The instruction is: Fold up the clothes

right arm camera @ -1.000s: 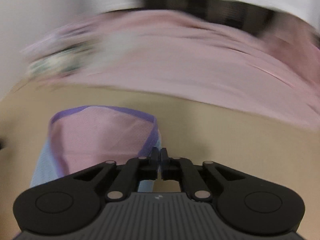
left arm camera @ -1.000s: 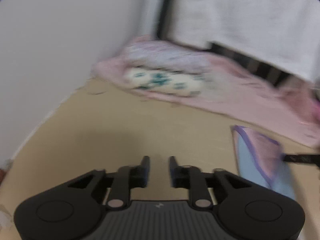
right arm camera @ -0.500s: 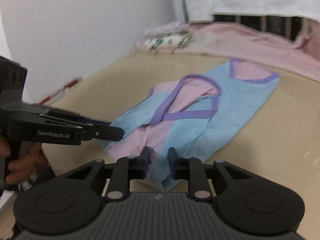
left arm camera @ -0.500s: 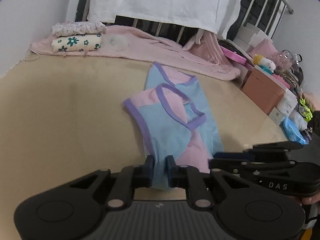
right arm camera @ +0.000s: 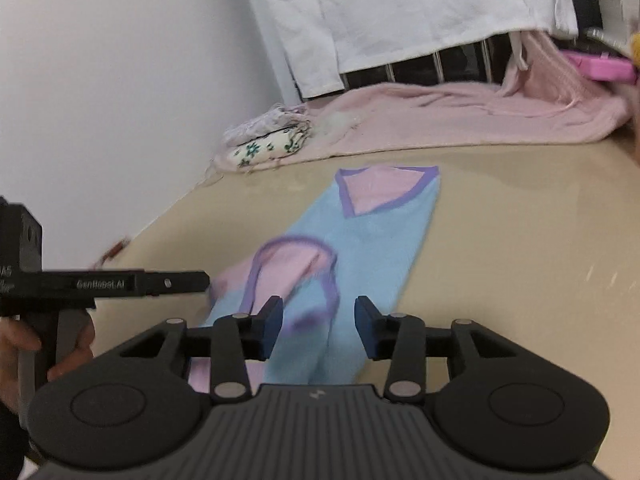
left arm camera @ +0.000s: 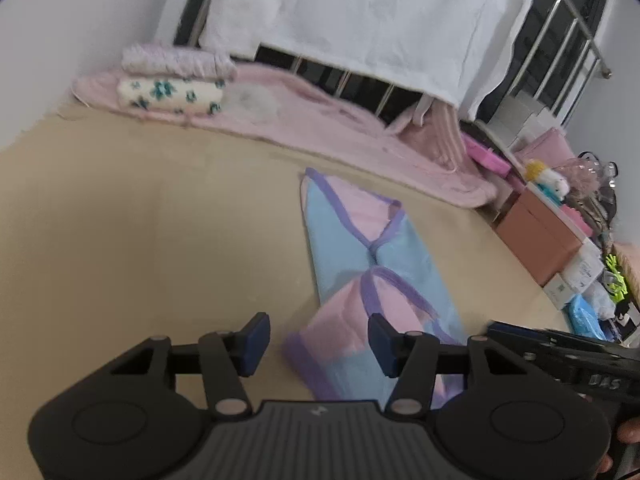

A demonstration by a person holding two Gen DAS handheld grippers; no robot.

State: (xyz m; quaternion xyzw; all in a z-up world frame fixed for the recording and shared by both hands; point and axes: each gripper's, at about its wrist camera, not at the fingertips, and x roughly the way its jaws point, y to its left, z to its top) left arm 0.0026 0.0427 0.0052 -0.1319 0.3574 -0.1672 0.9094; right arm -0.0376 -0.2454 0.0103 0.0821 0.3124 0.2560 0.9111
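A light blue and pink top with purple trim [left arm camera: 372, 264] [right arm camera: 372, 240] lies folded lengthwise on the beige surface [left arm camera: 140, 220]. Its near end is doubled back, pink side up. My left gripper [left arm camera: 316, 340] hovers over that near end with its jaws opening, the pads apart from the cloth. My right gripper [right arm camera: 318, 328] hangs over the same near end from the other side, jaws opening too and gripping nothing. The right gripper's finger [left arm camera: 560, 344] shows at the right of the left wrist view. A black finger of the left gripper [right arm camera: 140, 284] shows at the left of the right wrist view.
A pink blanket [left arm camera: 340, 128] lies along the far edge with folded clothes [left arm camera: 172, 84] stacked on it. A white sheet [left arm camera: 380, 20] hangs over a metal rail behind. Boxes and clutter [left arm camera: 560, 232] stand at the right. A white wall [right arm camera: 120, 80] bounds the left.
Both grippers were pinched on the top's near end half a second ago; now both have spread and let it drop. The garment now lies narrower, folded lengthwise.
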